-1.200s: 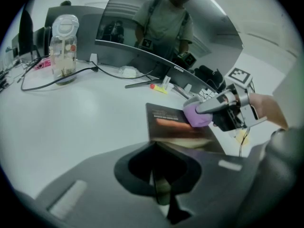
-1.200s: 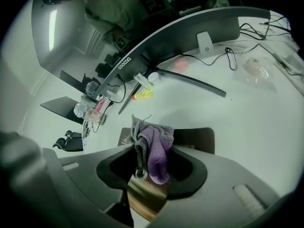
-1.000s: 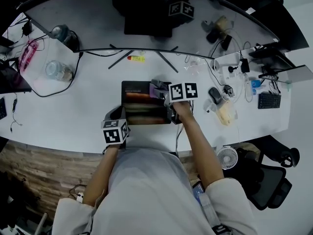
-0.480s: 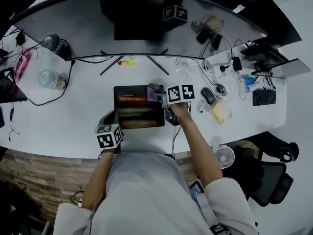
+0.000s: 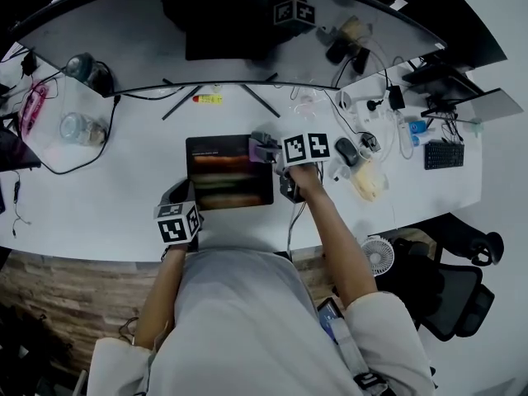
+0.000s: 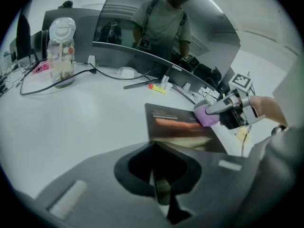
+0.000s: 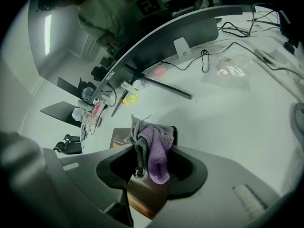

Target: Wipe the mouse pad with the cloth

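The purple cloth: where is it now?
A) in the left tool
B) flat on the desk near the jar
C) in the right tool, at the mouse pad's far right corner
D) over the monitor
C: the right tool is shut on the cloth at a corner of the mouse pad.

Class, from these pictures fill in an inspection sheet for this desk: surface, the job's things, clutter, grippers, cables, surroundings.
Surface: white desk, with a curved monitor at its back.
Job's things: dark mouse pad lies flat on the desk; purple cloth is at the pad's right edge.
Clutter: jar at far left; mouse and small keyboard at right.
Grippers: right gripper shut on the cloth; left gripper shut, nothing in it, near the pad's near left corner.
Cables: black cable runs by the jar; tangled leads at right.
Surroundings: small fan and black chair off the desk, at the person's right.
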Demonstrator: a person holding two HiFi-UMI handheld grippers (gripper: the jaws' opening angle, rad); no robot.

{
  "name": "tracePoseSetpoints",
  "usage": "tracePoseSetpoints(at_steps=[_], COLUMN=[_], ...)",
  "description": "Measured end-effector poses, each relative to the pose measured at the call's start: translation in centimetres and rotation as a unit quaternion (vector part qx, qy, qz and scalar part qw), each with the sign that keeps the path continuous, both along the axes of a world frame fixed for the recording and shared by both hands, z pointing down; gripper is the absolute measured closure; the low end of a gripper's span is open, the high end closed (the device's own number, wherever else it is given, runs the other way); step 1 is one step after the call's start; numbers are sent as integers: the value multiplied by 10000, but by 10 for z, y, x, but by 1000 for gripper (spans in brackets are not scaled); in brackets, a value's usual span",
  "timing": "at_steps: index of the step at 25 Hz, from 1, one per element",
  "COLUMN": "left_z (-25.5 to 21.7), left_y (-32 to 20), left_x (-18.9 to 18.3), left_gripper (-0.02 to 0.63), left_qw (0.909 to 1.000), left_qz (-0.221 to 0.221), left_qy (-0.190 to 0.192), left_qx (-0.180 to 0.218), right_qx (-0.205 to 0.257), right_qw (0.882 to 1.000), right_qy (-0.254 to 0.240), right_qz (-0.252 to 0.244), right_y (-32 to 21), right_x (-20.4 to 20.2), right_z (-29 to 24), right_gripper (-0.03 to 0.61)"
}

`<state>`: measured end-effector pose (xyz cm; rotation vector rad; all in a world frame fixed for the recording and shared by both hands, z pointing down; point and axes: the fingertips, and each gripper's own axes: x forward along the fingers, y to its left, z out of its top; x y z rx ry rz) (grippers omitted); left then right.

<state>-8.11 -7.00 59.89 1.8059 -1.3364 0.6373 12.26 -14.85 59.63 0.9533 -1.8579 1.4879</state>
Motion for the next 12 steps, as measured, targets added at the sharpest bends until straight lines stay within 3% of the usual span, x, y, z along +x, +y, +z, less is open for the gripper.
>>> tracePoseSetpoints(at_steps=[12], left_z=[0], left_y=[1], left_x=[1], left_gripper=[614], left_qw=[10000], left_qz=[74], left_qy=[-37], left_qx=[24], right_qx=[-33], right_qw=[10000], right_qy=[3], right_qz=[71], right_y=[2], right_x=[16], right_z=[0], right_gripper=[400])
